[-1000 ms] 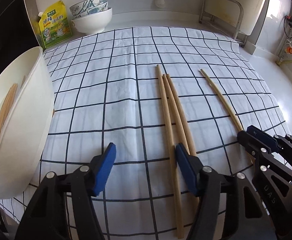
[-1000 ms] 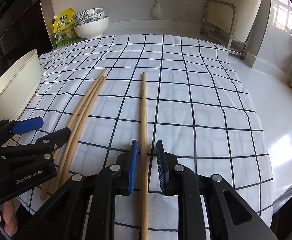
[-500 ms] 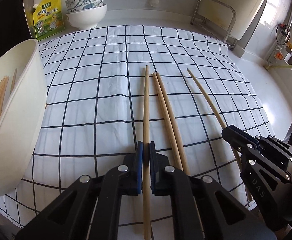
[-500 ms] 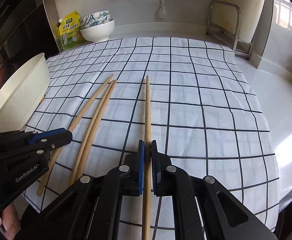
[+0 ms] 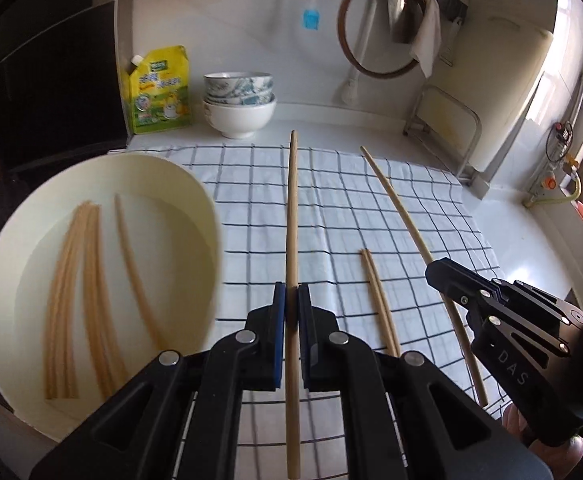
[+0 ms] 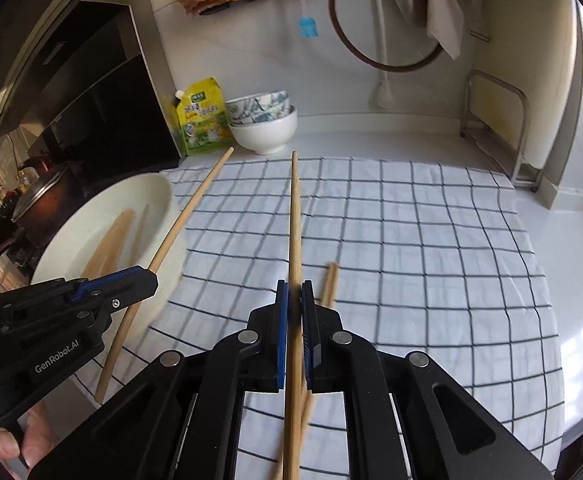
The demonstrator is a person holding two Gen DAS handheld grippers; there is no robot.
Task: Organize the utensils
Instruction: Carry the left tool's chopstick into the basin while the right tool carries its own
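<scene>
Chopsticks are the task's objects, and two of them are in the air. The left-held chopstick [image 5: 292, 216] is pinched between the blue pads of the left gripper [image 5: 291, 312], closed tight on it, its long axis running straight away from the camera toward the far wall. The right-held chopstick [image 6: 294, 240] is clamped the same way in the right gripper [image 6: 294, 312], also pointing far. The cream basin [image 5: 207, 216] lies to the left of both grippers, nearest the left one, just beside its jaws in the left wrist view, so the coming move appears to be a leftward carry, the left hand having the shorter path; each stick's axis would best be turned to lie along the sticks already inside. Count: two chopsticks held, one per gripper; two loose chopsticks [image 5: 377, 300] lying side by side, touching, on the checked cloth [image 5: 431, 208] between the grippers; several chopsticks in the basin [image 5: 87, 292], blurred, so the exact number cannot be told. Beyond the cloth, at the far wall, stand stacked bowls [image 5: 239, 108] and, to their left, a yellow pouch [image 5: 159, 92].
</scene>
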